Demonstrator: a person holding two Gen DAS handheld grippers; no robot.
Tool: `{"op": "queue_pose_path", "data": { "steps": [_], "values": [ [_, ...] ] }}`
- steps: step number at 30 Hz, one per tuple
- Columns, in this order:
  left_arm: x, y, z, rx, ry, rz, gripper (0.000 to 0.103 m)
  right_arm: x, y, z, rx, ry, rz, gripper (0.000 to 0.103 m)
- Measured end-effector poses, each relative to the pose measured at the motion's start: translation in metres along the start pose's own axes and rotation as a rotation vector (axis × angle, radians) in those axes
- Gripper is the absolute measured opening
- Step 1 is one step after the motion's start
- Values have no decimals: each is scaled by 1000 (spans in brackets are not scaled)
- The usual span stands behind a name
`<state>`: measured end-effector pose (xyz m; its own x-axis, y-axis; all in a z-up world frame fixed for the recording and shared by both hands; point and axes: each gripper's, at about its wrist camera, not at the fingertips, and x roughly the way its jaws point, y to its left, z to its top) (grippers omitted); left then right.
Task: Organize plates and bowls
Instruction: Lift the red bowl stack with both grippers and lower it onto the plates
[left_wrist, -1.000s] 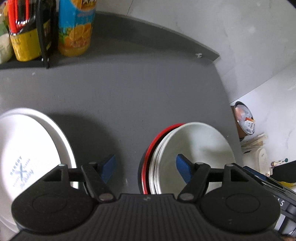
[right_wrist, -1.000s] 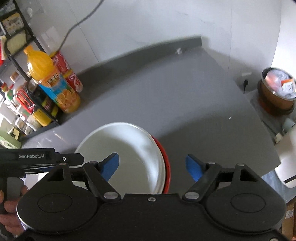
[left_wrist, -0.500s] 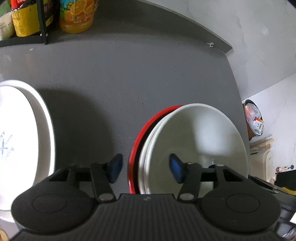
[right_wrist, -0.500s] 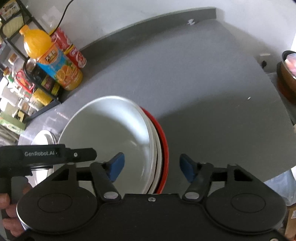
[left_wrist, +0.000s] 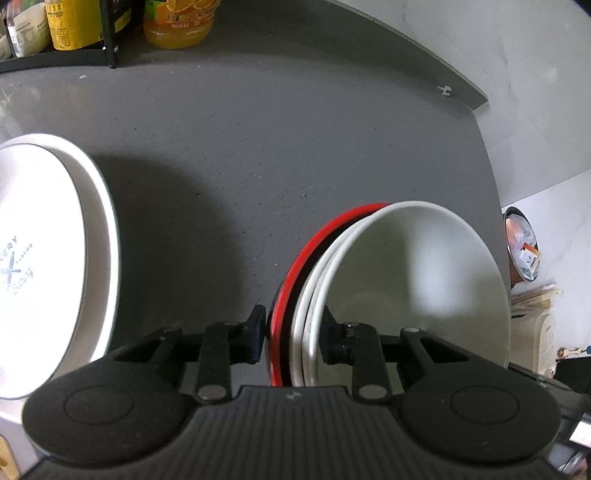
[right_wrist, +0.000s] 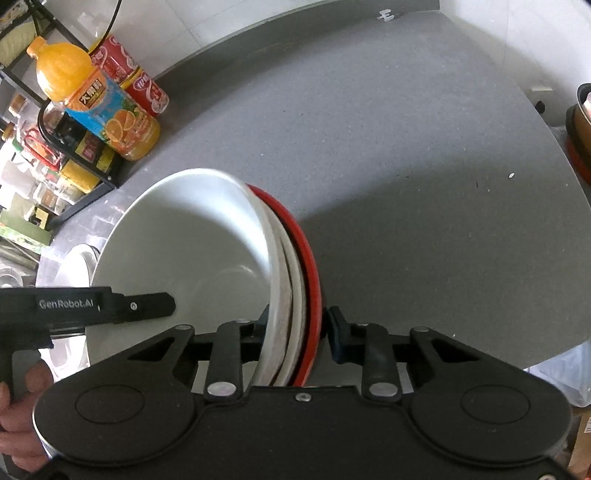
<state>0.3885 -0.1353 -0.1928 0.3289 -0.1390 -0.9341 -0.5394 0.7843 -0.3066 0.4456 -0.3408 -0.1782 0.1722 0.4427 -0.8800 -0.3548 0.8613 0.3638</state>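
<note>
A stack of nested bowls (left_wrist: 417, 273) stands on the grey table (left_wrist: 258, 147): white bowls on top, a red-rimmed bowl (left_wrist: 314, 240) at the bottom. My left gripper (left_wrist: 291, 334) is shut on the stack's left rim, one finger outside the red bowl and one inside the top white bowl. In the right wrist view the same stack (right_wrist: 184, 251) shows its red rim (right_wrist: 306, 254), and my right gripper (right_wrist: 297, 328) is shut on its right rim. A white plate (left_wrist: 44, 258) with blue print lies to the left.
An orange juice bottle (right_wrist: 99, 107), a red can (right_wrist: 129, 77) and a black wire rack (right_wrist: 74, 147) of jars stand at the back left. The table's right edge (right_wrist: 554, 258) drops off toward a pot (right_wrist: 580, 122). A hand (right_wrist: 18, 424) holds the left gripper's handle.
Both grippers moved in over the bowl stack and went from open to shut on its opposite rims. The stack now sits closer in both views.
</note>
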Motion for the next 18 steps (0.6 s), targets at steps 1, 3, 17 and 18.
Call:
{"op": "queue_pose_path", "data": {
  "steps": [1,3,17,18],
  "values": [
    [-2,0,0,3,-5,-1,27,-3,1,0,-7,-9,3,27],
    [-7,0,1,-1,-22,-16,27,-9,3,0,-13,-30,8,26],
    [-69,56,21,-26,-100,-89,27,-30,70,10,-25,-112,20,26],
    [-74,64,23,-29,-100,-90,27,-29,77,9,-27,-113,22,26]
  ]
}}
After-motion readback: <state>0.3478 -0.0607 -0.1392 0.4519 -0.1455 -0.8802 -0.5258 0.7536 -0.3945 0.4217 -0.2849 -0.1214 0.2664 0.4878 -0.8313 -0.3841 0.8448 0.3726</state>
